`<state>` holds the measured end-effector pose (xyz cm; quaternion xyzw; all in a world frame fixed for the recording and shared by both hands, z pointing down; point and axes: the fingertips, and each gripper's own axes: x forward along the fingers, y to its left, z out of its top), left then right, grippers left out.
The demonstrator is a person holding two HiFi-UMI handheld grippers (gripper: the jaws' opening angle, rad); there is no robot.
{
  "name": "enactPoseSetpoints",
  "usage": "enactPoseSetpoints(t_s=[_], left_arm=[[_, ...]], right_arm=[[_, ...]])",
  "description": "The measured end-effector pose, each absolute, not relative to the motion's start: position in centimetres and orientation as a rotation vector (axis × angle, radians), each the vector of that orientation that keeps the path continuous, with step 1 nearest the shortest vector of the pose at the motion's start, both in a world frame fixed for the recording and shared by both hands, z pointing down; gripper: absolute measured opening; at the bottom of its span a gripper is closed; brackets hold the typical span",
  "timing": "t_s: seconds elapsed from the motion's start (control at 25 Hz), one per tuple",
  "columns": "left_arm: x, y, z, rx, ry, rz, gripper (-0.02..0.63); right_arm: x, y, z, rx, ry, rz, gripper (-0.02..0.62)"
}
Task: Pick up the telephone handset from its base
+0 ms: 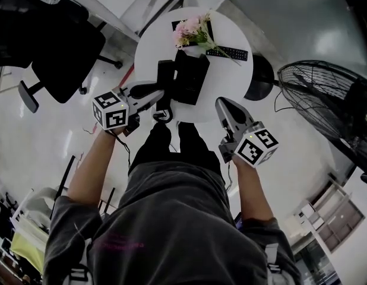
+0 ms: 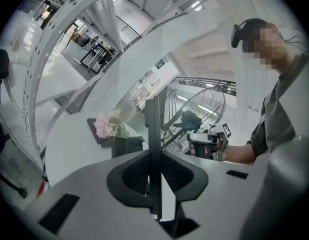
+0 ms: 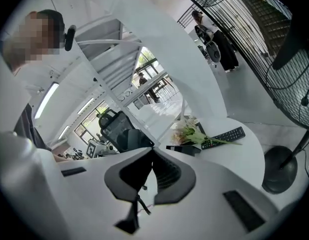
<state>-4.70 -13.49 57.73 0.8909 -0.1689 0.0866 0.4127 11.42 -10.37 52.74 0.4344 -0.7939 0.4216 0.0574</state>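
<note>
1. No legible txt, brand or no. in any view.
2. Left marker cube [image 1: 110,111], right marker cube [image 1: 256,146], mid frame: b/w square patterns only, no chars.
3. Shirt print [image 1: 121,242], lower left: pink, too blurred to read.

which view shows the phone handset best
Head view: the handset shows full length beside the base, left gripper clamped on it. Left gripper view shows only its thin dark edge between the jaws; right gripper view doesn't clearly show it.

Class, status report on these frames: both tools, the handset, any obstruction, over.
Left tool shut on handset. Right tool shut, empty. Handset beside base. Flowers, remote behind base, not blocking.
</note>
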Motion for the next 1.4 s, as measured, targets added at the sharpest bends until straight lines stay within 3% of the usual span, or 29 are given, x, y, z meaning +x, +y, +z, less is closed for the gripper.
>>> enactPoseSetpoints(t_s=[0.68, 1.4], left_arm=[[-6.9, -11.0, 43.8, 2.452, -0.502, 0.122, 0.078], [-9.5, -9.3, 35.9, 2.573, -0.526, 0.011, 0.078]], right_arm=[[10.0, -9.1, 44.9, 1.384, -2.545, 1.107, 0.020], [8.6, -7.9, 39.3, 1.453, -2.618, 0.975, 0.020]])
